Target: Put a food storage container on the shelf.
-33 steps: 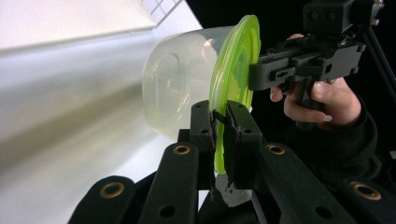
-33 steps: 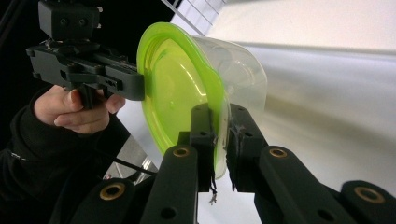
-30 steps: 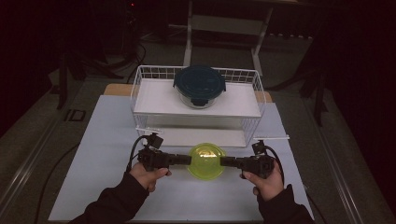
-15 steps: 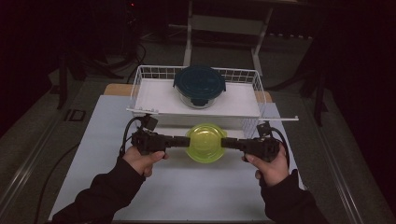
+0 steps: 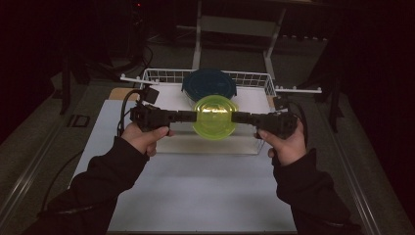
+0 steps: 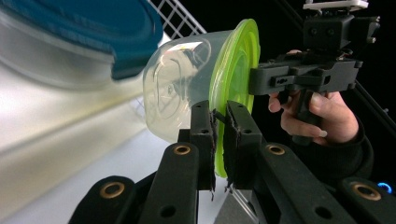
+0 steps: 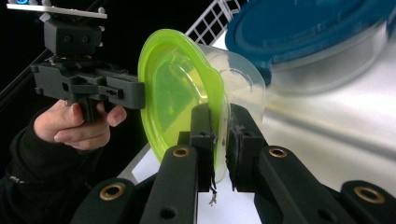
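A clear tub with a yellow-green lid point(image 5: 215, 117) hangs in the air in front of the basket, held from both sides. My left gripper point(image 5: 193, 116) is shut on the lid's rim at its left, and my right gripper point(image 5: 236, 117) is shut on the rim at its right. In the left gripper view the jaws point(image 6: 219, 116) pinch the green rim, with the tub point(image 6: 177, 88) tipped on its side and the other gripper point(image 6: 254, 79) beyond. In the right gripper view the jaws point(image 7: 226, 116) clamp the rim of the lid point(image 7: 177, 88).
A white wire basket point(image 5: 161, 76) stands at the back of the table and holds a container with a dark blue lid point(image 5: 209, 83). A white mat point(image 5: 195, 186) covers the table. Metal stand legs rise behind the basket.
Both hands have lifted the green-lidded tub off the mat and carried it upward and toward the basket. Both grips stay as they were.
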